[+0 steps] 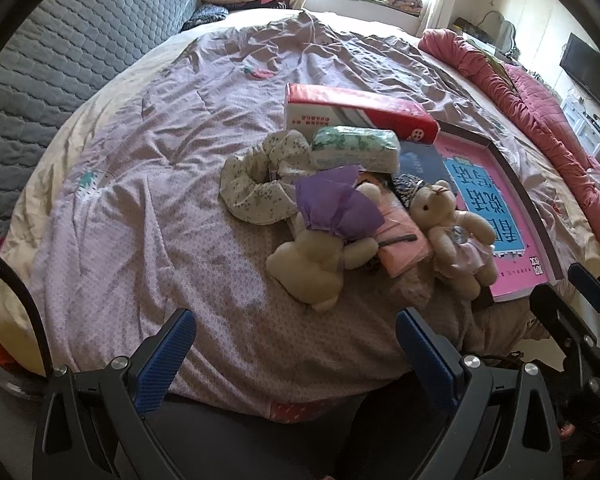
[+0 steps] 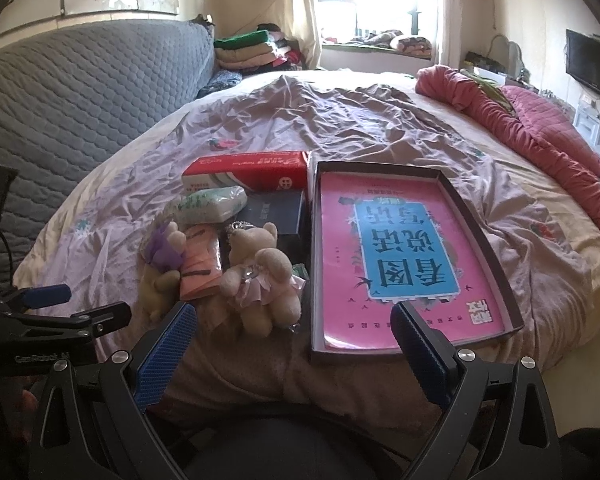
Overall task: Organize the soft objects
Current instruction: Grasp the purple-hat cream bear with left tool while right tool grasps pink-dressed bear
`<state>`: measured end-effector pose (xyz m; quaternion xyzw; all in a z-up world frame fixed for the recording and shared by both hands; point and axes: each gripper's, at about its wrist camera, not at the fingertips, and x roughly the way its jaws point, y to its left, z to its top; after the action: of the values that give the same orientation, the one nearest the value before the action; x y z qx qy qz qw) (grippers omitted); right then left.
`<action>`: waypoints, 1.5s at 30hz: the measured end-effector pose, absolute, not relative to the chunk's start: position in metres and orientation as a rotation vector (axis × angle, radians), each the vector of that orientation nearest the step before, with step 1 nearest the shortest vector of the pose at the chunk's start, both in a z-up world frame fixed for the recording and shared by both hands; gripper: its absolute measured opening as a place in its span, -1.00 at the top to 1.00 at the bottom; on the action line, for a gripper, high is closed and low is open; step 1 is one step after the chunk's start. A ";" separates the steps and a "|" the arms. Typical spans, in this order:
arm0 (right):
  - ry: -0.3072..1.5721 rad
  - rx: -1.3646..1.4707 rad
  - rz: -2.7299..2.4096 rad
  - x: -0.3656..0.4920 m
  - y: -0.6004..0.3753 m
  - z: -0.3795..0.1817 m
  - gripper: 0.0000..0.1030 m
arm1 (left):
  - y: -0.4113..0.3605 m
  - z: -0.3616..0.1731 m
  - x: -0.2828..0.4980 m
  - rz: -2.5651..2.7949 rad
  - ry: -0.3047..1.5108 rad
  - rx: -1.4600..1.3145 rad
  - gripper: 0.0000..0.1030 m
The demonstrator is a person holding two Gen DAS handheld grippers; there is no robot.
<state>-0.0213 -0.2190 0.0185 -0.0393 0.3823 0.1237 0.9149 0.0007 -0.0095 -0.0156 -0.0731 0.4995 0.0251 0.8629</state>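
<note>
On the bed (image 1: 140,208) at frame centre I see two teddy bears (image 1: 456,232); both my tongs (image 1: 296,344) (image 2: 294,334) stand apart, empty.

Red carton (image 1: 360,114) lying flat on wrinkled mauve bedspread (image 1: 148,208), toward the window. Shallow dark tray (image 2: 482,236) sitting just beside it, holding pink book (image 2: 400,256) with blue title panel. Dark blue box (image 2: 278,210) lying between carton and tray. Grey quilted headboard (image 2: 80,92) running along left. Folded clothes (image 2: 256,50) stacking up near window. Pink quilt (image 2: 540,128) bunching along right edge. Television (image 2: 592,66) hanging on right wall.
</note>
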 end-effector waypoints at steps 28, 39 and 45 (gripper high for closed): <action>0.924 -0.208 0.349 0.042 -0.189 -0.031 -0.90 | 0.009 -0.076 0.060 -0.051 1.100 -0.196 -0.67; 0.896 -0.283 0.373 0.054 -0.173 -0.038 -0.61 | 0.012 -0.077 0.060 -0.126 1.083 -0.264 -0.29; 0.914 -0.254 0.410 0.059 -0.174 -0.042 -0.17 | 0.015 -0.080 0.060 -0.159 1.088 -0.311 -0.10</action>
<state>0.0593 -0.1736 -0.0425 -0.1213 0.4371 0.1960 0.8694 0.0603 0.0151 -0.0798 -0.1471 0.5148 -0.0753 0.8412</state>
